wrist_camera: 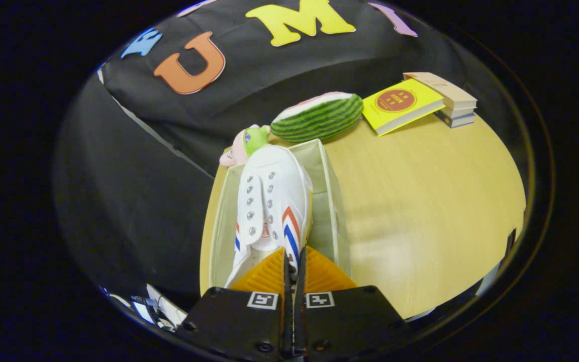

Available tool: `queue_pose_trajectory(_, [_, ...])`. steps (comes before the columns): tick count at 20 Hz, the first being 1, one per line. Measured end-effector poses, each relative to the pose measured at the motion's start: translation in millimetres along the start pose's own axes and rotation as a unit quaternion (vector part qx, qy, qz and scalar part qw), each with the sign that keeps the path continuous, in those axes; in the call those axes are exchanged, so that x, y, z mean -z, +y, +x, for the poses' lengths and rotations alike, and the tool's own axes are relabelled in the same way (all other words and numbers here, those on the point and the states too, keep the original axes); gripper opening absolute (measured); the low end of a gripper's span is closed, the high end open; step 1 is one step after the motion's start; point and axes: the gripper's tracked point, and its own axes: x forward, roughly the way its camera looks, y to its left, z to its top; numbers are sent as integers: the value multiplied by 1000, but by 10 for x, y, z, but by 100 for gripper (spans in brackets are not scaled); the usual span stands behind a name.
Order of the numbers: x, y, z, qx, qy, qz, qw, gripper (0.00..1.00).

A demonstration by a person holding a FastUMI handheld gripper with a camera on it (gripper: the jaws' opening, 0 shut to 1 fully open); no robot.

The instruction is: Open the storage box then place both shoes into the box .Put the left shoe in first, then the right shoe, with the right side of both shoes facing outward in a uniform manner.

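A: What is the hand-held gripper doing?

B: Its two orange fingers are drawn nearly together, with a thin part of the white shoe pinched between them near the heel. Both pads press on that edge, so the shoe is clamped.

A: And where is the shoe relative to the storage box?

B: The shoe sits over the open top of the storage box, running lengthwise along it, toe pointing toward the box's far end. Whether its sole rests on the box's bottom or hangs above it, I cannot tell. The side with the red and blue stripes faces the box's right wall.

A: Is the box open?

B: Yes, its cream fabric walls stand up and the inside shows on both sides of the shoe.

A: What does the box stand on?

B: A pale wooden desk, with the box along the desk's left edge.

A: Anything else around the box?

B: Just beyond its far end lies a watermelon-slice plush, and a small pink and green plush toy sits by the box's far left corner. Farther beyond the box, to the right of the watermelon, a yellow book leans on a short stack of books.
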Motion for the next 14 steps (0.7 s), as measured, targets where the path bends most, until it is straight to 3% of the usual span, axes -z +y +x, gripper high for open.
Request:
queue_pose_trajectory(4, [-37,-176,42,32,-13,-21,999,7])
queue_pose_trajectory(5, [-54,-159,0,24,-24,-40,999,14])
queue_pose_trajectory(6, [-182,-88,-27,10,-49,-65,997,41])
queue_pose_trajectory(7, [-260,-123,-141,20,-70,-86,994,48])
queue_pose_trajectory(11, [-545,-186,-537,42,-141,-125,981,100])
queue_pose_trajectory(14, [-727,-217,-825,53,-187,-143,970,100])
